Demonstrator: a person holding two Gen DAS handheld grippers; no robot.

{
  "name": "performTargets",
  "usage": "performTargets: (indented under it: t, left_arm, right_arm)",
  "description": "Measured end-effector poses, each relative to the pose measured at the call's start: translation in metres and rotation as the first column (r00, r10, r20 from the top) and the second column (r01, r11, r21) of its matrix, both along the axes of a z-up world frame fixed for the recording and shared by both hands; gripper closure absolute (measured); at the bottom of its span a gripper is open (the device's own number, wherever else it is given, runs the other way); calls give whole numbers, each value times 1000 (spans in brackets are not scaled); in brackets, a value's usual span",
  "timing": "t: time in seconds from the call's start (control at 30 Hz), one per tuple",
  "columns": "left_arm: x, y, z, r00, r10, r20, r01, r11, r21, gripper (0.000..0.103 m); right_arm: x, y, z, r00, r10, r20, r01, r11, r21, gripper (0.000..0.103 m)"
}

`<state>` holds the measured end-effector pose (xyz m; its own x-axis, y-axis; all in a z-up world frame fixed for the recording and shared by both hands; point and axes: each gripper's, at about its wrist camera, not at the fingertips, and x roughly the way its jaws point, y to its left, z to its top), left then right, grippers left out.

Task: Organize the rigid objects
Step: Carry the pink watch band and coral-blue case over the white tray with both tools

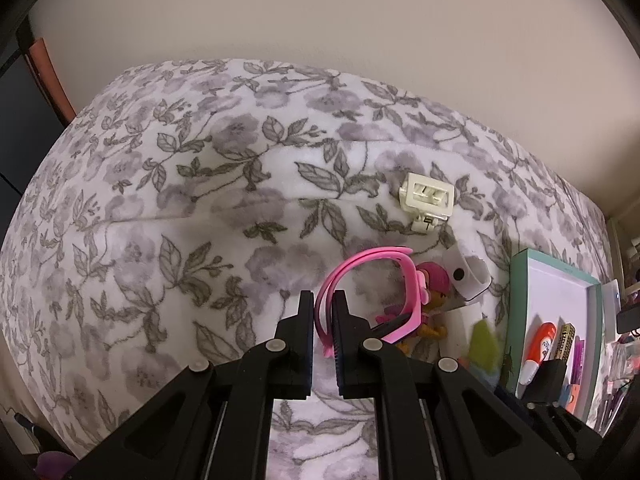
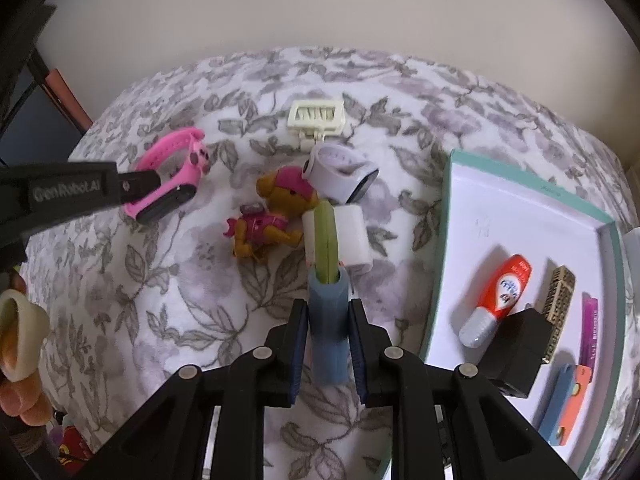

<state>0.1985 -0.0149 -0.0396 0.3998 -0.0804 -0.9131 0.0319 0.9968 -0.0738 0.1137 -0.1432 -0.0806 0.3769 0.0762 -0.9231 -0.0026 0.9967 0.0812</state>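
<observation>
My left gripper (image 1: pixel 323 300) is shut on the strap of a pink toy watch (image 1: pixel 384 284), held above the floral blanket; the watch also shows in the right wrist view (image 2: pixel 172 172), clamped by the left gripper (image 2: pixel 156 182). My right gripper (image 2: pixel 328 316) is shut on a blue-handled tool with a green tip (image 2: pixel 327 280). A teal-rimmed white tray (image 2: pixel 450 200) lies at the right, holding an orange-and-silver tube (image 2: pixel 498 300), a black block (image 2: pixel 516 348), a brass comb (image 2: pixel 558 304) and small flat pieces.
On the blanket (image 2: pixel 200 300) lie a brown puppy figure in pink (image 2: pixel 272 212), a white watch (image 2: pixel 340 172), a white block (image 2: pixel 352 240) and a cream hair clip (image 2: pixel 316 118). A wall stands behind. The tray also shows in the left wrist view (image 1: pixel 516 320).
</observation>
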Motion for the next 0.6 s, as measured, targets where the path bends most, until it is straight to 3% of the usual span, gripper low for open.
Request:
performTargets:
  t: [0.27,0.6]
  left_arm:
    - [0,0,2,1000,-2,6,2,1000,-2,94]
    - [-4,1,24,998,-3,60,5,1000,-26,94]
  right_arm:
    - [-1,2,1,1000,-6,15,6,1000,4,82]
    - [-3,-11,31,996,-33,82,30,999,43,82]
